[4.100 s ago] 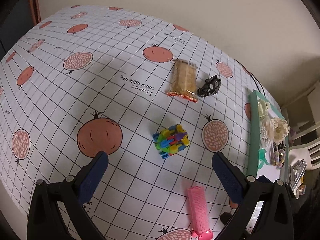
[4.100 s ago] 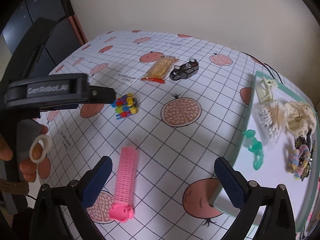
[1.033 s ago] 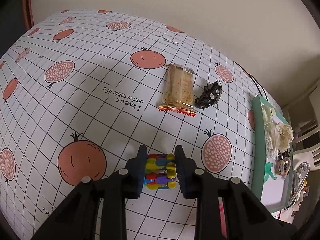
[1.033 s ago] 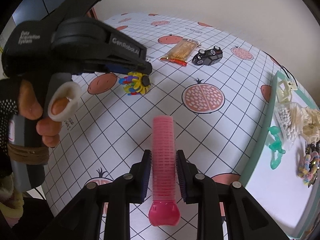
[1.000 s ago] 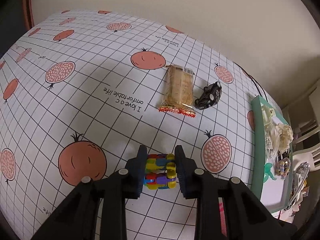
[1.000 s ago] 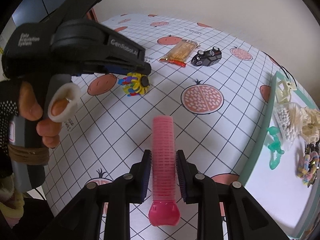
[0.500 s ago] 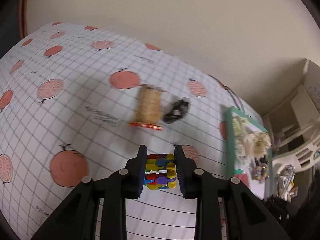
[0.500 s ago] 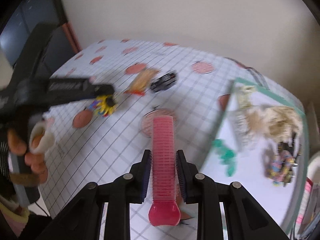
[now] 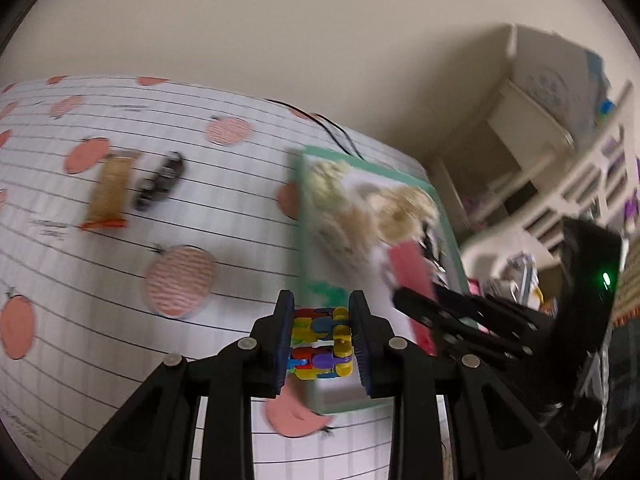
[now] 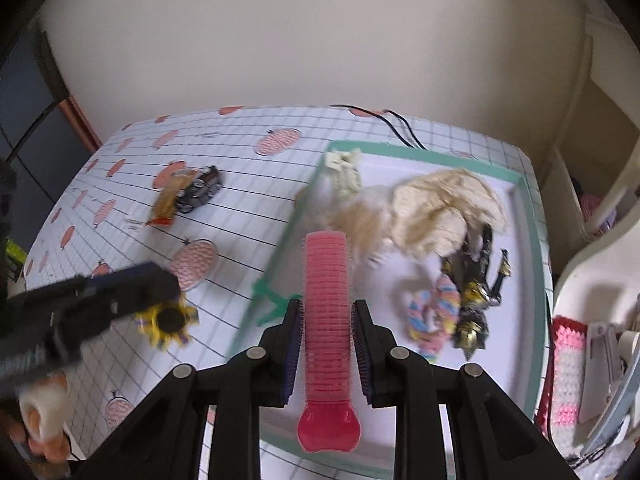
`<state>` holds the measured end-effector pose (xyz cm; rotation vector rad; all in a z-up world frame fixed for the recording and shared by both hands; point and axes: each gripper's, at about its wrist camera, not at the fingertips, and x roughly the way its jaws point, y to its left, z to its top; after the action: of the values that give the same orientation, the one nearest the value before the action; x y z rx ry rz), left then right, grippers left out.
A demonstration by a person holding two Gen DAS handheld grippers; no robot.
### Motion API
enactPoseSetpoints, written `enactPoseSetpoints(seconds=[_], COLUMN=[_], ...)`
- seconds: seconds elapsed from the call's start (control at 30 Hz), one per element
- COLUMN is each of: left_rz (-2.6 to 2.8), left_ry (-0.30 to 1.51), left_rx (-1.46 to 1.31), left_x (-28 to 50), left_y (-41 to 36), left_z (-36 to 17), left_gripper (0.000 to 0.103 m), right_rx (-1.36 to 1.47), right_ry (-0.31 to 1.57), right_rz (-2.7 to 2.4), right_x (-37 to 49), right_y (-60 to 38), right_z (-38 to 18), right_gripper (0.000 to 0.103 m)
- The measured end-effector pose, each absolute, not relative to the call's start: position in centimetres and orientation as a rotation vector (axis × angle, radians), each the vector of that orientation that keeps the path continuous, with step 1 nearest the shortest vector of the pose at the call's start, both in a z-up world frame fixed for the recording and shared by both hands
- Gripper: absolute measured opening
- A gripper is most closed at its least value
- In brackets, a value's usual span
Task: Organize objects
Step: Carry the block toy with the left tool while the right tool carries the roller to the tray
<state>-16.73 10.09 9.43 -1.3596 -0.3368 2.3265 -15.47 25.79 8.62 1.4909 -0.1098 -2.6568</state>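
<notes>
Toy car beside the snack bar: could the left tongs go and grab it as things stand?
Probably not yet. The left tongs are shut on the colourful block toy, so they have no free grip. The toy car itself lies unobstructed on the tablecloth, touching or nearly touching the snack bar.

I judge this a home. The table (image 10: 248,216) wears a grid cloth printed with pomegranates. A green-rimmed tray (image 10: 534,240) holds hair accessories and trinkets. White shelving (image 9: 560,168) with household clutter stands beside it, against a plain cream wall (image 10: 300,40).
</notes>
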Motion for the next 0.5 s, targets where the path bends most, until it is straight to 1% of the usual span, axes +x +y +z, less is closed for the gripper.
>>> enactPoseSetpoints(seconds=[0.23, 0.5], left_rz=[2.258, 2.234], left_ry=[-0.228, -0.171], left_rx=[-1.396, -1.456], left_x=[-16.4, -16.2], left_y=[14.4, 15.2], left_z=[7.3, 5.4], left_gripper=[0.029, 0.029], right_rx=[1.56, 1.594], right_ry=[-0.117, -0.158], right_rz=[-2.646, -2.623], right_x=[-15.8, -16.0], right_y=[27.0, 27.9], right_z=[6.8, 5.8], right_gripper=[0.026, 0.027])
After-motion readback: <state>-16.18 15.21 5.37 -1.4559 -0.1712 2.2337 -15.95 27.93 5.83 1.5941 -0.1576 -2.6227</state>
